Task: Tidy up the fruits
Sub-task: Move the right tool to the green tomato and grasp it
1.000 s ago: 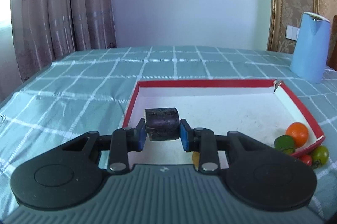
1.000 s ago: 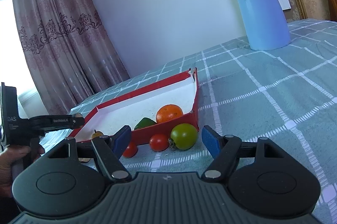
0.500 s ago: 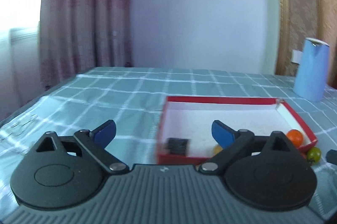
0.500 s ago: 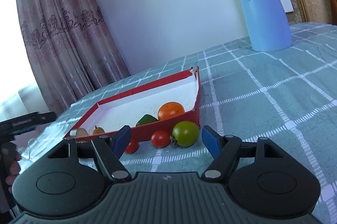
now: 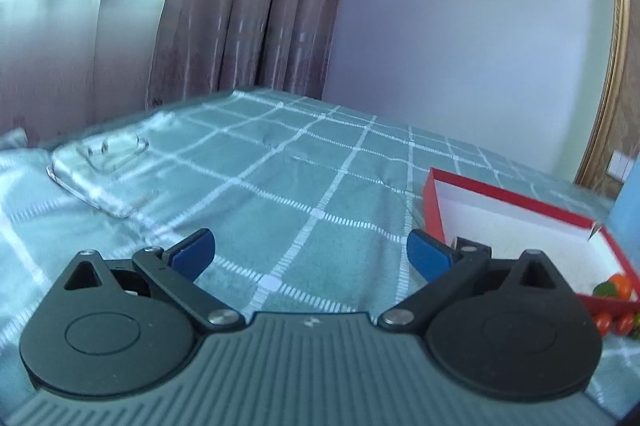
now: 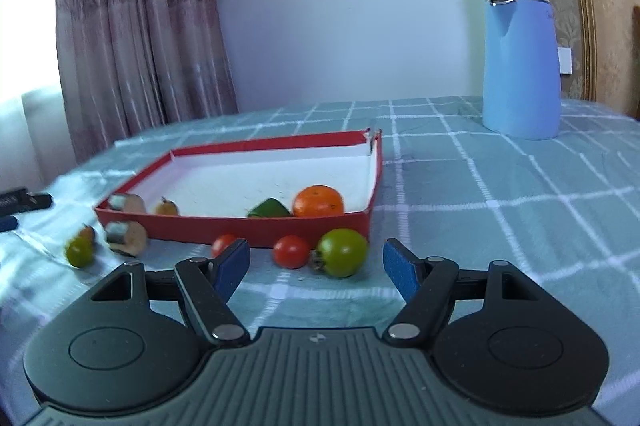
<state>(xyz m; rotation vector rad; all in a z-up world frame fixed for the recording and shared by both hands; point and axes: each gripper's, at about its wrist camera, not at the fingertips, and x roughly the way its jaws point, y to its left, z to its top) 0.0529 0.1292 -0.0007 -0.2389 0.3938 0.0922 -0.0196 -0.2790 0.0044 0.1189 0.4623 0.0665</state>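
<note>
A red tray (image 6: 240, 226) with a white floor holds an orange (image 6: 318, 201), a green pepper piece (image 6: 269, 208), a cut chunk (image 6: 127, 202) and a small yellow fruit (image 6: 166, 207). On the cloth in front lie a green tomato (image 6: 342, 252), two red cherry tomatoes (image 6: 291, 251), another cut chunk (image 6: 126, 238) and a small green fruit (image 6: 80, 250). My right gripper (image 6: 316, 264) is open and empty, just short of the tomatoes. My left gripper (image 5: 310, 254) is open and empty over bare cloth, left of the tray (image 5: 436, 205).
A blue kettle (image 6: 520, 65) stands at the back right. A clear plastic lid (image 5: 100, 169) lies on the teal checked tablecloth (image 5: 300, 185) at the left. Curtains hang behind the table's far edge. A dark object (image 6: 24, 201) lies at the far left in the right wrist view.
My left gripper let go of the dark cut chunk in the tray, opened, and swung back and left. My right gripper stayed open and moved a little toward the tomatoes.
</note>
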